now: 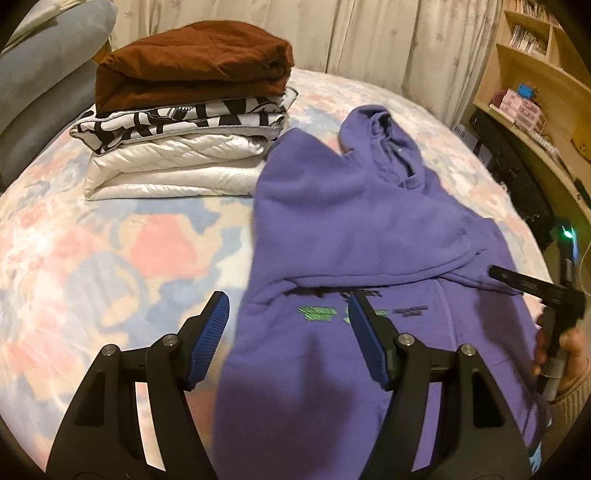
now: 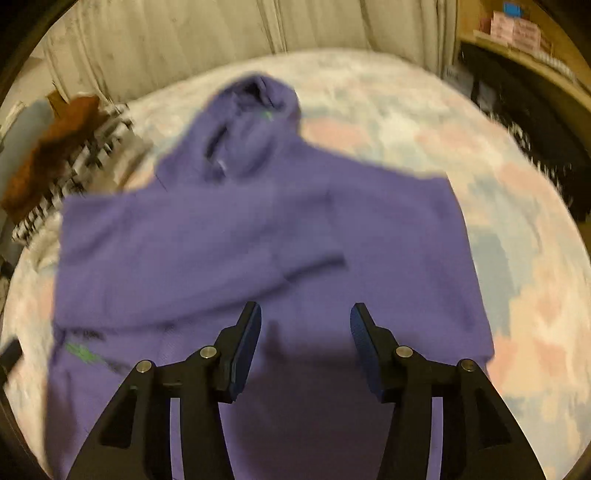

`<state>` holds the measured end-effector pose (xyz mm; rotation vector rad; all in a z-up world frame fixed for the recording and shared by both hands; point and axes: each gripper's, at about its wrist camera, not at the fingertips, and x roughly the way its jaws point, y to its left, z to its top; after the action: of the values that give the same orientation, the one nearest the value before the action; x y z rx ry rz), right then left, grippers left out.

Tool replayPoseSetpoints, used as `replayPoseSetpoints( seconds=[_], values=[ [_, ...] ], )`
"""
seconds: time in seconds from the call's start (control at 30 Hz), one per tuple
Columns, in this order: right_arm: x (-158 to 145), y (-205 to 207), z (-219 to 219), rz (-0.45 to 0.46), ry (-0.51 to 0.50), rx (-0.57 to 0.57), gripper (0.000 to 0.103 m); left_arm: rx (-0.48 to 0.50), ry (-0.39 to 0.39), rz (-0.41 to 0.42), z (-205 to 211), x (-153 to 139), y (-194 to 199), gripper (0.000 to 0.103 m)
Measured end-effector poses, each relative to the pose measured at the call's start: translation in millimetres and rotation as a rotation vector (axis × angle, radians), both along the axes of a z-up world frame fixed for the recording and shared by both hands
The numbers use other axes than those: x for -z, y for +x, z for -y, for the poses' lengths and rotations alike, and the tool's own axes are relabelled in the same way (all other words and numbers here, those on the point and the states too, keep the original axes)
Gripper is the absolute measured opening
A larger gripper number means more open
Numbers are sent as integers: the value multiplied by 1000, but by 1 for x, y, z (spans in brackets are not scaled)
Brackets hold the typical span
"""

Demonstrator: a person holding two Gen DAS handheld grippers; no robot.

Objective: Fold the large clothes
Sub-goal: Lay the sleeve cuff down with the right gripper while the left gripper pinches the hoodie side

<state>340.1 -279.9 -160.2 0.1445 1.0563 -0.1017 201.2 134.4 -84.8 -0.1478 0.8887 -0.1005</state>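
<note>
Purple hoodie (image 1: 354,221) on bed, both hand-held grippers angled down, jaws apart

The hoodie (image 1: 354,229) is purple, with small green and black lettering (image 1: 325,313) printed across its front, and it lies on a bedspread (image 1: 110,251) blotched in pale pink, soft blue and cream. The stack beside it is a rust-brown garment (image 1: 192,70) on top, a black-and-white patterned piece (image 1: 177,123) under that, and a shiny silver-white puffer jacket (image 1: 173,170) at the bottom. Both the left gripper (image 1: 286,325) and the right gripper (image 2: 306,343) are black with blue ribbed pads (image 1: 210,332), the curtain (image 1: 332,33) is cream with a faint floral print, and the shelves (image 1: 535,55) are light wood.
</note>
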Motion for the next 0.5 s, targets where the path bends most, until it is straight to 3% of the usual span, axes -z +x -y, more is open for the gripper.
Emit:
replayPoseSetpoints(
  seconds=[0.07,0.13,0.2,0.37,0.5],
  values=[
    [0,0,13,9,57,3,57,9,-1,-21,-4,3,17,64],
    [-3,5,27,33,102,9,71,14,-13,-46,-9,6,39,64],
    [-4,12,39,58,140,3,76,28,-37,-56,-13,7,60,64],
    [-2,61,57,48,221,-14,77,55,-121,-78,-23,13,112,64],
    [15,106,69,25,265,4,77,47,-138,-87,-30,24,145,64]
  ],
)
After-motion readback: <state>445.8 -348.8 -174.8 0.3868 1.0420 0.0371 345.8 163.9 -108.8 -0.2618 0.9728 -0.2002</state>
